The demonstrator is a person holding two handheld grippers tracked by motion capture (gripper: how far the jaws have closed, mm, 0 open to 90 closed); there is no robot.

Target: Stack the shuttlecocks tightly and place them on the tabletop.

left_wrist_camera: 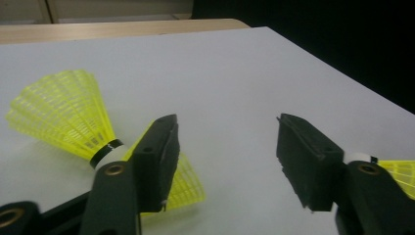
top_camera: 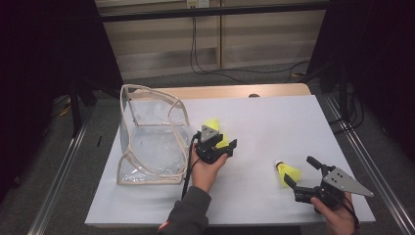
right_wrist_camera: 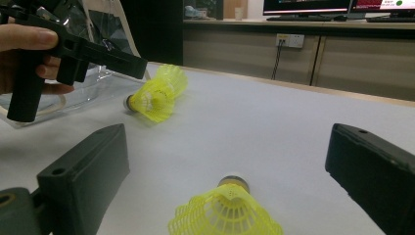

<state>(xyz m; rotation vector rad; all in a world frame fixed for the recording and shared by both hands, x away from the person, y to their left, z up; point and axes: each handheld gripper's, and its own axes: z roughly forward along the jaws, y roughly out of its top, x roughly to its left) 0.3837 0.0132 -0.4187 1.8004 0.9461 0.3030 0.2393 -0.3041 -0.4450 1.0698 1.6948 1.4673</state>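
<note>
A: Shuttlecocks are being handled here, but the largest thing first: what is being carried by the desk (top_camera: 274,122)?

B: A white sheet is being used as its cover, and a clear plastic bag (top_camera: 151,142) with beige trim is being kept standing at the left side, its mouth turned toward the middle.

A: And the left hand-held gripper (top_camera: 220,142)?

B: It is being held just right of the bag by the left hand (top_camera: 205,169). Its jaws are being kept apart, and nothing is being pressed between them. In the left gripper view, bare white sheet is being seen in the gap.

A: Where are the yellow shuttlecocks lying?

B: Two yellow shuttlecocks (left_wrist_camera: 68,120) are being seen beside the left jaw in the left gripper view, lying on the sheet, one partly hidden behind the jaw. In the right gripper view they are lying together near the bag.

A: And the right hand-held gripper (top_camera: 301,174)?

B: It is being held open near the front right of the desk. A third shuttlecock (top_camera: 286,171) is lying on the sheet between its jaws, untouched by either, with its white cork tip pointing away from the person.
</note>
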